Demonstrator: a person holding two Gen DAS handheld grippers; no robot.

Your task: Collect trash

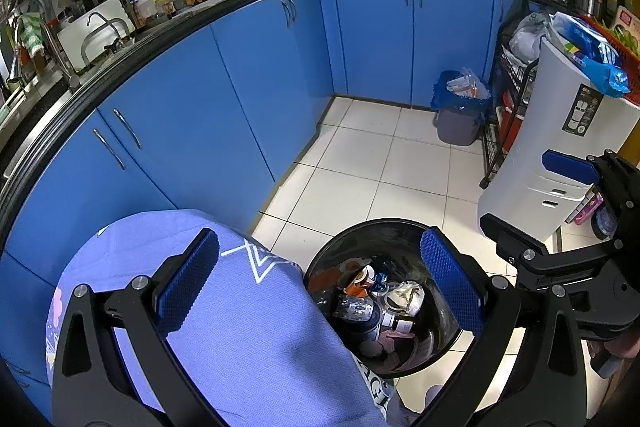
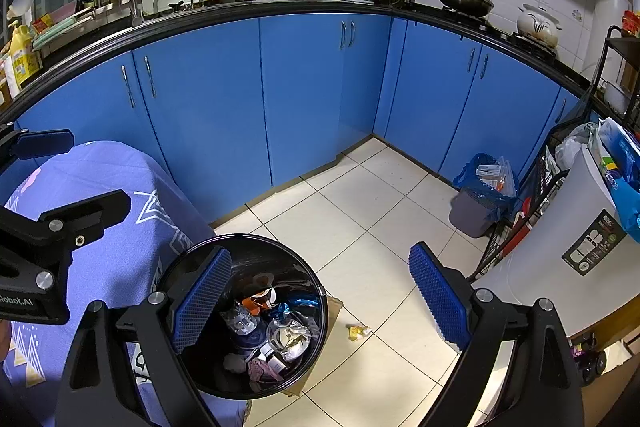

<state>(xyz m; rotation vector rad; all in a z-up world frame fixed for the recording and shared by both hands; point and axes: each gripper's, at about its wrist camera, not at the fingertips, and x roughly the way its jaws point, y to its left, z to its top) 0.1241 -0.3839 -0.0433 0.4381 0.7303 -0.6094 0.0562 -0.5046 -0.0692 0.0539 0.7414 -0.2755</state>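
A round black trash bin point(image 1: 404, 227) point(image 2: 192, 255) stands on the tiled floor, holding several pieces of trash: a crumpled plastic bottle point(image 2: 240, 321), foil wrapper point(image 1: 406, 297), cup and jars. My left gripper point(image 1: 320, 291) is open and empty above the bin's left rim. My right gripper point(image 2: 320, 303) is open and empty above the bin's right side; it also shows at the right edge of the left wrist view point(image 1: 556, 195). A small yellow wrapper point(image 2: 357, 332) lies on the floor just right of the bin.
A table with a purple cloth point(image 1: 224, 327) point(image 2: 100, 211) stands left of the bin. Blue cabinets point(image 2: 304, 99) line the back. A grey bin with a blue bag point(image 2: 478, 201) sits in the corner. A white appliance point(image 2: 560, 267) and a black rack stand at the right.
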